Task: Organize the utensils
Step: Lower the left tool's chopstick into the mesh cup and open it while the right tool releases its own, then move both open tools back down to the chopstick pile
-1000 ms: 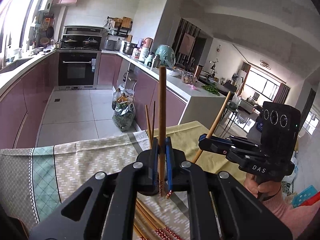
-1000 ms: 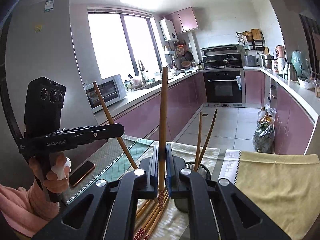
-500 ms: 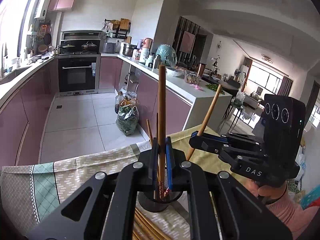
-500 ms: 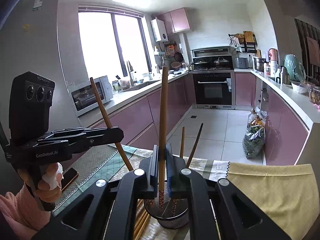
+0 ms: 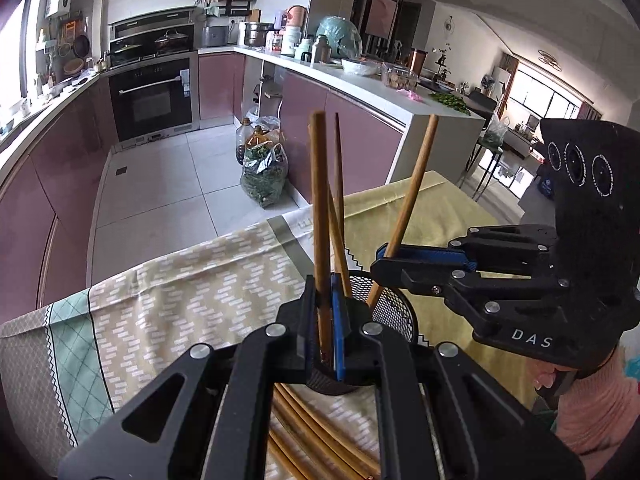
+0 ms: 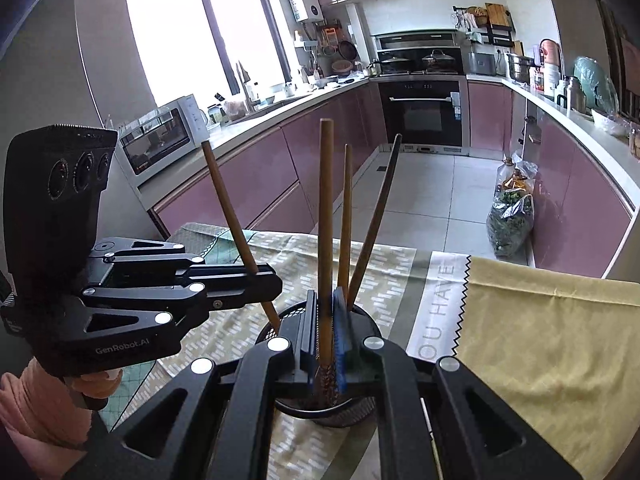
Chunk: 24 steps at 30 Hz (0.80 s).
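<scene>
**Two chopsticks poised over the holder**

I have the left gripper (image 5: 326, 320) clamped on one brown wooden chopstick (image 5: 320, 216) and the right gripper (image 6: 326, 340) clamped on another (image 6: 326, 216), each held upright so its patterned tip enters the black mesh cylindrical holder (image 6: 362, 410) on the cloth-covered counter (image 6: 552, 340). Two chopsticks (image 6: 370, 220) already lean inside. Both grippers tilt downward, meeting above the holder's rim. Loose chopsticks (image 5: 304, 432) lie near the counter's front edge.

Both chopsticks (image 5: 320, 216) lower, into holder (image 5: 394, 312)
</scene>
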Motion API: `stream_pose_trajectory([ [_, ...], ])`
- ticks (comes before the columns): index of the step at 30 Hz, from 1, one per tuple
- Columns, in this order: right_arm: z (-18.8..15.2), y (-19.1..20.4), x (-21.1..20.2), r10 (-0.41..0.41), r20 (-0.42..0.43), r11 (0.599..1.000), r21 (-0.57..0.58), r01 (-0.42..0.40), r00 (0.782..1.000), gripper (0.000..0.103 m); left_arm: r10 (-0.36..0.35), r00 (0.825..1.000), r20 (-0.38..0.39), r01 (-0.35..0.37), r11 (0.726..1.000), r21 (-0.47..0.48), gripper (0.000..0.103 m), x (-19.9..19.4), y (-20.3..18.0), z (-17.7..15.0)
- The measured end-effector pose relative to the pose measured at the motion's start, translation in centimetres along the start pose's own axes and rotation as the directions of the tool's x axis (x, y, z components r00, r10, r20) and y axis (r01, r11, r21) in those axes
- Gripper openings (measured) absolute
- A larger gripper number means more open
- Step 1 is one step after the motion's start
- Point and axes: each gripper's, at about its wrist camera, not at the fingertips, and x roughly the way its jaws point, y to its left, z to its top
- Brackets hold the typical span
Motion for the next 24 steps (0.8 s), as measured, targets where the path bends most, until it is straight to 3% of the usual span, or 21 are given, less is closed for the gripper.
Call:
stream_pose_trajectory([
  [7, 0.1, -0.6, 1.0, -0.002, -0.012, 1.000, 0.030, 0.002, 1.000, 0.008, 0.014, 1.000, -0.023, -0.014, 1.000, -0.018, 0.009, 1.9, 0.6, 0.2],
  [10, -0.1, -0.7, 0.7, 0.001, 0.005, 0.999, 0.041, -0.002, 1.000, 0.009, 0.014, 1.000, -0.012, -0.014, 1.000, -0.023, 0.015, 1.8, 0.6, -0.1],
  [18, -1.2, -0.5, -1.3, 0.020, 0.053, 0.998, 0.052, -0.022, 0.998, 0.020, 0.046, 0.996, 0.075, -0.041, 0.997, -0.057, 0.033, -1.2, 1.0, -2.1],
  [24, -3.0, 1.8, -4.3, 0.086, 0.099, 0.996, -0.007, -0.086, 0.991, 0.029, 0.066, 0.990, 0.124, -0.056, 0.995, -0.082, 0.039, -4.0, 1.6, -4.8],
])
